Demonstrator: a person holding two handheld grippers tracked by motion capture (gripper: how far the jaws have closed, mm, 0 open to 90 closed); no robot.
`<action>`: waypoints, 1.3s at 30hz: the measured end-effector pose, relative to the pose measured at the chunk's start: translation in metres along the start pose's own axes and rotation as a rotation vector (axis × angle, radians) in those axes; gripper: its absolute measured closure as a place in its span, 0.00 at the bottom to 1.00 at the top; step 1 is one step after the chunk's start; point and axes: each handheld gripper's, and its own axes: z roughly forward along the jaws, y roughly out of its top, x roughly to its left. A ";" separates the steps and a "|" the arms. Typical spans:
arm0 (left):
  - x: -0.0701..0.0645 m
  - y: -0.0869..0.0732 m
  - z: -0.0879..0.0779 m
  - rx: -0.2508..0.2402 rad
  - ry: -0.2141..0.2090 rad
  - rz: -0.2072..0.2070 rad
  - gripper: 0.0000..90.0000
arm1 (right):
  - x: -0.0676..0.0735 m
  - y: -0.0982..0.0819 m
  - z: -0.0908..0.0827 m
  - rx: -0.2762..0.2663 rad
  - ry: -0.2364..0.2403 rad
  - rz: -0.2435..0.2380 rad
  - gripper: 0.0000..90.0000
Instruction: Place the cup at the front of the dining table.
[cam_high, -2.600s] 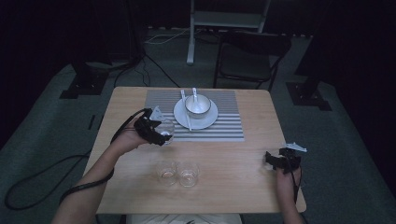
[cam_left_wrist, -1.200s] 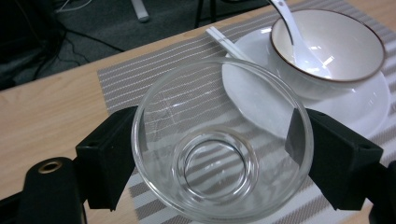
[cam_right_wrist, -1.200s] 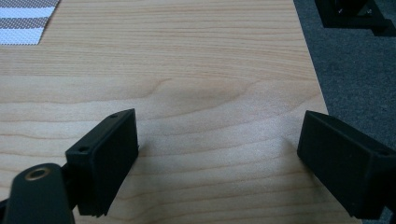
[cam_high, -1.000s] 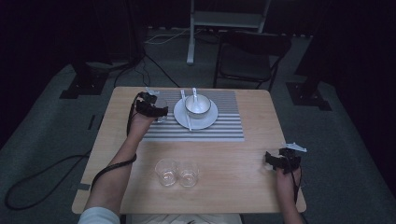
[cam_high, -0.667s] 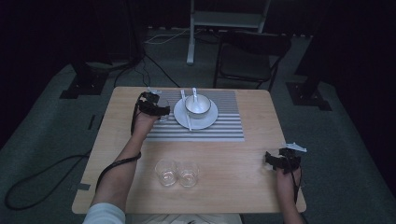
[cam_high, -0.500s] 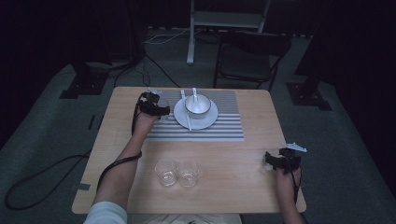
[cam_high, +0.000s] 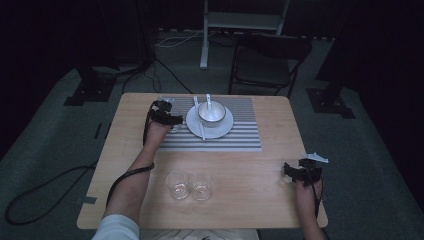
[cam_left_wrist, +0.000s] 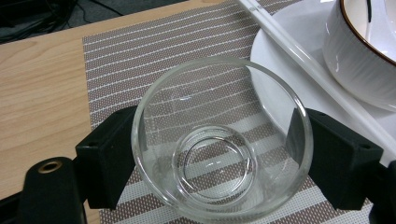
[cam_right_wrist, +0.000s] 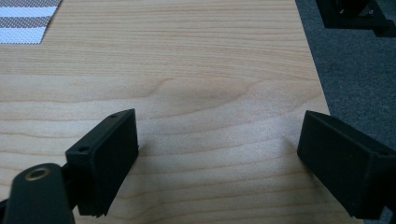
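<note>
Left tongs (cam_left_wrist: 212, 154) carried small clear glass bowl (cam_left_wrist: 222, 140) from near front glasses onto striped placemat (cam_high: 240, 137), pinching it, beside white plate (cam_left_wrist: 289, 70). Right tongs (cam_right_wrist: 219, 163) gape empty. Risk: smooth glass slipping, knocking plate.

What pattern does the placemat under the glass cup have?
The placemat has woven brown and white stripes, clearest in the left gripper view.

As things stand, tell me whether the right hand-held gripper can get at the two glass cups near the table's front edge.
Probably yes. The right hand-held gripper stands open and empty, with bare wooden table between it and the two glass cups. Nothing lies in that stretch; the left hand-held gripper is off on the striped placemat.
</note>
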 end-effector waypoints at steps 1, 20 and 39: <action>0.000 0.000 0.000 -0.001 -0.001 0.002 0.20 | 0.000 0.000 0.000 0.000 0.000 0.000 0.13; 0.004 -0.001 -0.006 0.007 -0.020 0.000 0.11 | 0.000 0.000 0.000 0.000 0.000 0.000 0.13; 0.008 -0.017 -0.013 -0.015 -0.010 0.033 0.00 | 0.000 0.000 0.000 0.000 0.000 0.000 0.13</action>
